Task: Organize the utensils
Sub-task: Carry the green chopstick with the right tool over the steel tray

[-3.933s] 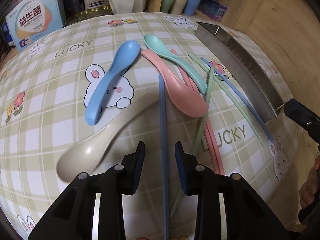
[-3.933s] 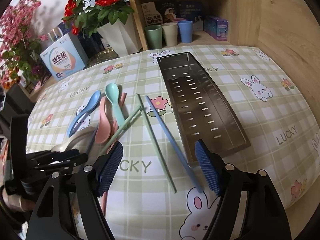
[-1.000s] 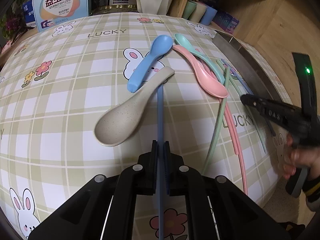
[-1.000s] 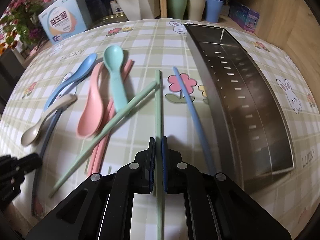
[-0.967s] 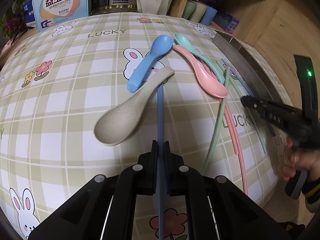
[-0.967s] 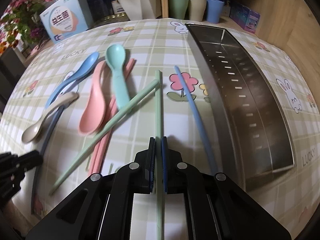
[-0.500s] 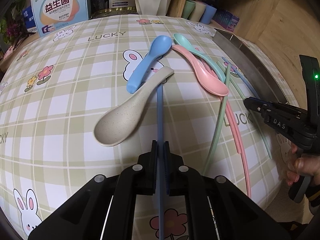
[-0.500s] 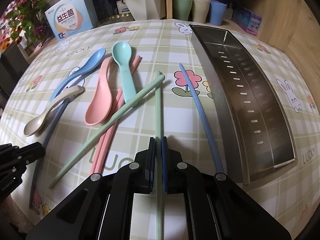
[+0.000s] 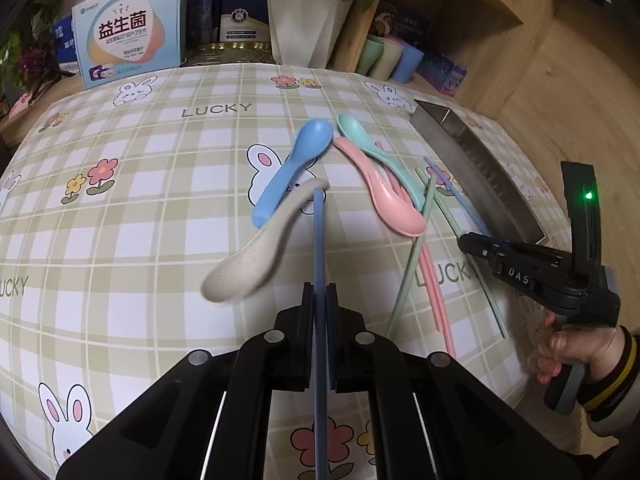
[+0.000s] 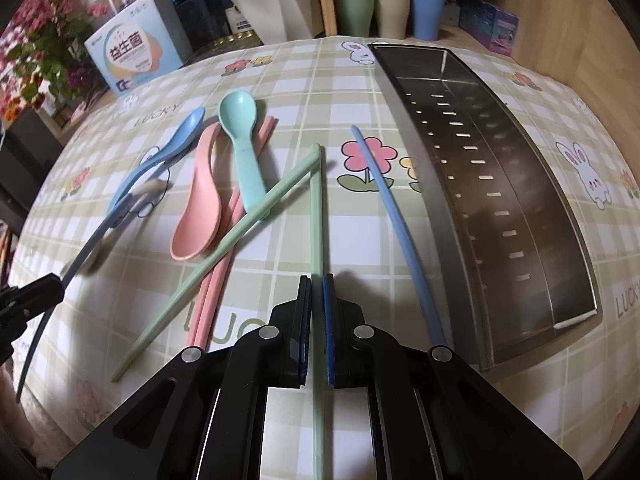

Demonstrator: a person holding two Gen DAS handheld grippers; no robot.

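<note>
Two chopsticks were clamped at once, one per hand. Going left to right: the beige spoon lay on the table with its handle just beside the dark blue chopstick, which our left gripper had its jaws pressed together on; that stick's far tip sat close to the beige handle and the blue spoon. Next came the pink spoon, the teal spoon and the pink chopsticks, with a loose green chopstick lying across them. Our right gripper had its jaws squeezed tight on the other green chopstick, whose far tip met the loose one's end. A light blue chopstick lay just beside the steel tray at far right, nothing visible in it yet.

We judged the step as lifting both sticks toward the tray. To do it well, lift straight up first so the tips clear neighbours, keep each stick level, then lay them lengthwise along the tray.
</note>
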